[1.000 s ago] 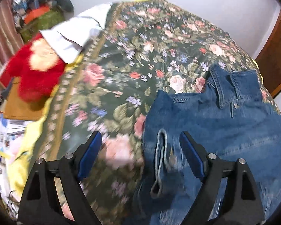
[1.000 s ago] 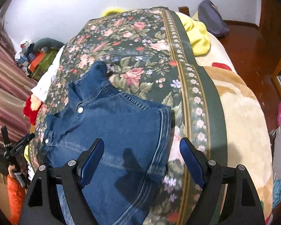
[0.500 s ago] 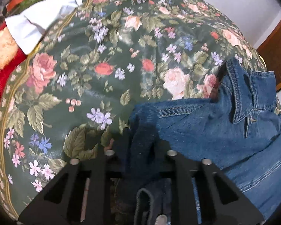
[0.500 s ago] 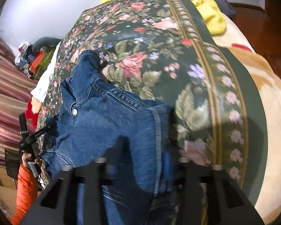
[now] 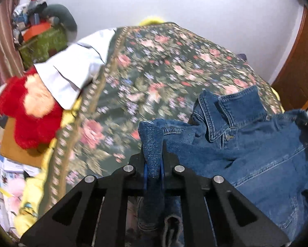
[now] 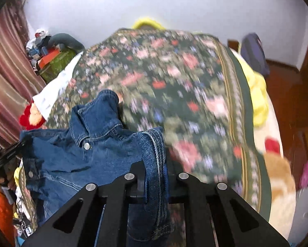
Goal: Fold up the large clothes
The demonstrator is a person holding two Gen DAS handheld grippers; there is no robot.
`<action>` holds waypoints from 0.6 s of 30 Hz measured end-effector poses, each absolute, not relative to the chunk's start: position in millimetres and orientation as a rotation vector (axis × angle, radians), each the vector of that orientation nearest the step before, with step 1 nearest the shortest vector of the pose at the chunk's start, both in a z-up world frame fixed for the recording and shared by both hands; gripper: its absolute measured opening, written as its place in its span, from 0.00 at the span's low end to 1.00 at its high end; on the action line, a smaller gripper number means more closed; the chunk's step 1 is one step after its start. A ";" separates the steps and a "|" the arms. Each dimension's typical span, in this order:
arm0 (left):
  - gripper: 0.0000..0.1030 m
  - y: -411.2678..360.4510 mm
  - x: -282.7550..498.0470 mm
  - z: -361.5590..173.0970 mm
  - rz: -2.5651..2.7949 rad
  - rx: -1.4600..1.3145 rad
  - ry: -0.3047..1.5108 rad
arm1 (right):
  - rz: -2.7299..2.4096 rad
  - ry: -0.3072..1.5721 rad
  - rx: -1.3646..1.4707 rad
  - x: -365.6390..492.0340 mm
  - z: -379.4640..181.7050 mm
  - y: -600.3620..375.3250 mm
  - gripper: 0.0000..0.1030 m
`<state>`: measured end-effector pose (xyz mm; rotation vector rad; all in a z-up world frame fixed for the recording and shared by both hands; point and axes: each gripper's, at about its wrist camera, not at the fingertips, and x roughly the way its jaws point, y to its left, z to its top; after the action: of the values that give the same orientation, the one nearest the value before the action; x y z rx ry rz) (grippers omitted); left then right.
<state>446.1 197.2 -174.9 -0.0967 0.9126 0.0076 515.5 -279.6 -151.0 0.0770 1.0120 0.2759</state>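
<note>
Left wrist view, far left: red plush toy (image 5: 28, 111) at the bed's edge, with a white garment (image 5: 71, 70) draped just beside it and partly over the border of the floral bedspread (image 5: 154, 72). Behind these, a green bin (image 5: 42, 43) heaped with clutter against the wall. Bedspread pattern badly blurred, so its details cannot be read.

Centre: left claw (image 5: 154, 164) pressed together on a bunched shoulder fold of the denim jacket (image 5: 246, 154); the cloth stands up between the fingers and hangs down below them. Jacket spreads to the right from this grip, collar upright and turned out, one metal button showing under it. Its far corner rises to a dark tip at the right edge of the view, probably the other claw.

Right wrist view, far left: a hand (image 6: 3, 177) holding the other tool, orange sleeve below it. Jacket hangs slack between the two grips, above the bedspread, collar towards the far wall.

Centre: right claw (image 6: 155, 177) clamped on the opposite shoulder seam, the stitched edge running up out of the fingers.

Right: bedspread border, then a yellow blanket (image 6: 256, 96) and cream plush cover (image 6: 277, 144) along the bed's side. Purple bag (image 6: 254, 51) on the wood floor by the wall
</note>
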 end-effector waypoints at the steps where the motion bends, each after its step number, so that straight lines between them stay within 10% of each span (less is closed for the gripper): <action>1: 0.08 201.1 449.2 -177.3 0.026 -0.089 0.913 | 0.283 1.008 0.066 525.5 -149.5 -273.2 0.08; 12: 0.13 258.3 493.7 -266.2 0.177 -0.189 1.076 | 0.194 1.091 -0.036 589.1 -217.9 -250.5 0.10; 18: 0.18 252.9 491.3 -273.5 0.185 -0.135 1.074 | 0.191 1.101 -0.100 589.1 -233.9 -256.3 0.32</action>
<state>491.3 252.9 -273.5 -0.1353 1.0744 0.1848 589.1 -256.3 -233.9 -0.0998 1.1010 0.1912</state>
